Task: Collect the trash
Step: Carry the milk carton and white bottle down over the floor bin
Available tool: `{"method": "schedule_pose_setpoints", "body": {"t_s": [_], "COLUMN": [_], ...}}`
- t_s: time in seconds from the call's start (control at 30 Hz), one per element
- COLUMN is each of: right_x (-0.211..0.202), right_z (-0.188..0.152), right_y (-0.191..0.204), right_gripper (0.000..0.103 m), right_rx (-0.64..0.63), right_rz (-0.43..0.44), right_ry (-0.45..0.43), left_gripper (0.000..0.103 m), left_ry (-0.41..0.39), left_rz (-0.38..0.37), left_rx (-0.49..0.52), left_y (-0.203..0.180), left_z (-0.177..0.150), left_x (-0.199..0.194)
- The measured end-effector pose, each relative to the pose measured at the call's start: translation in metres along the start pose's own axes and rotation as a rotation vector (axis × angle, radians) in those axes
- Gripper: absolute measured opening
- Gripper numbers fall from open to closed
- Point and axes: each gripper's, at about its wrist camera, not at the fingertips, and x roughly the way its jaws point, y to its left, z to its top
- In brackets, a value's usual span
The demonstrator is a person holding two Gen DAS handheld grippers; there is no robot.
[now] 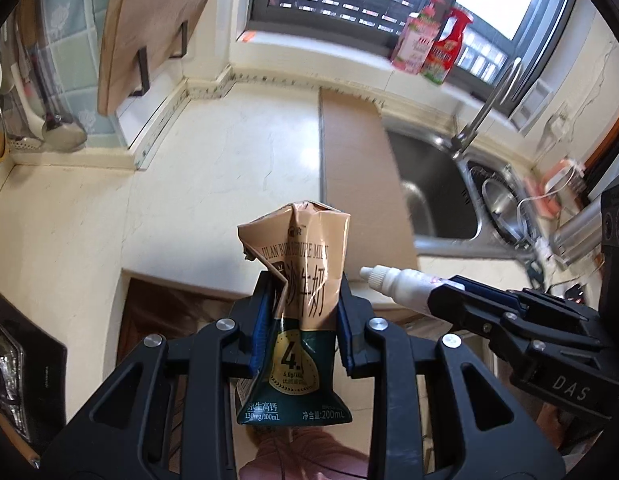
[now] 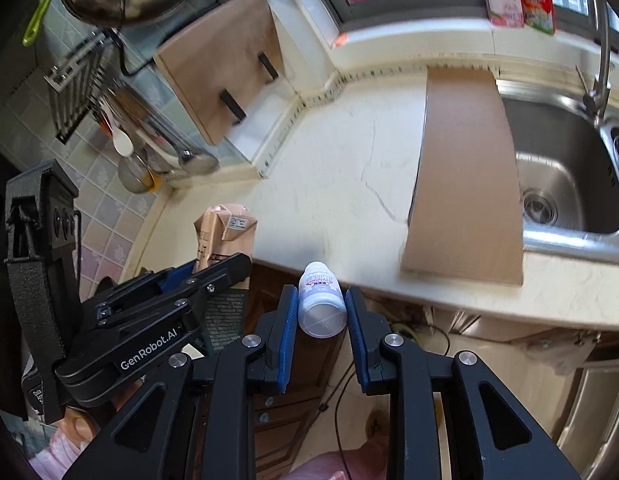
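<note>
A crumpled tan and dark green milk carton (image 1: 297, 300) stands upright between the blue pads of my left gripper (image 1: 303, 292), which is shut on it, out past the counter's front edge. In the right wrist view the same carton (image 2: 225, 232) shows at the left in the left gripper (image 2: 205, 276). My right gripper (image 2: 321, 304) is shut on a small white bottle (image 2: 321, 304) with a printed label, its base toward the camera. From the left wrist view, that bottle (image 1: 397, 280) pokes out of the right gripper (image 1: 441, 296), cap pointing left.
The cream countertop (image 1: 229, 152) holds a brown cardboard sheet (image 1: 357, 168) beside a steel sink (image 2: 561, 176) with a tall faucet (image 1: 485, 108). Two spray bottles (image 1: 433, 44) stand on the window sill. A wooden board (image 2: 225, 68) and hanging utensils (image 2: 149, 148) line the left wall. Cabinet doors sit below.
</note>
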Motion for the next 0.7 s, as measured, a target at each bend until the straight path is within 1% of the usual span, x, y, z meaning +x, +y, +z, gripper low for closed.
{"method": "schedule_pose_setpoints", "body": {"t_s": [0.1, 0.37, 0.6, 0.7], "right_x": [-0.022, -0.078, -0.116, -0.127], "right_z": [0.014, 0.041, 0.055, 0.056], "right_y": [-0.005, -0.029, -0.042, -0.043], "right_gripper": [0.024, 0.024, 0.024, 0.024], "right_rx": [-0.007, 0.002, -0.013, -0.038], "right_rz": [0.011, 0.036, 0.060, 0.076], "right_ry": [-0.030, -0.109, -0.149, -0.149], "left_gripper": [0.025, 0.025, 0.025, 0.025], "left_ry": [-0.021, -0.041, -0.088, -0.089], "left_rz": [-0.019, -0.096, -0.125, -0.128], "left_rx": [-0.003, -0.035, -0.014, -0.009], "left_y": [-0.014, -0.044, -0.067, -0.073], "left_z": [0.008, 0.027, 0.041, 0.041], "left_x": [-0.008, -0.024, -0.050, -0.054]}}
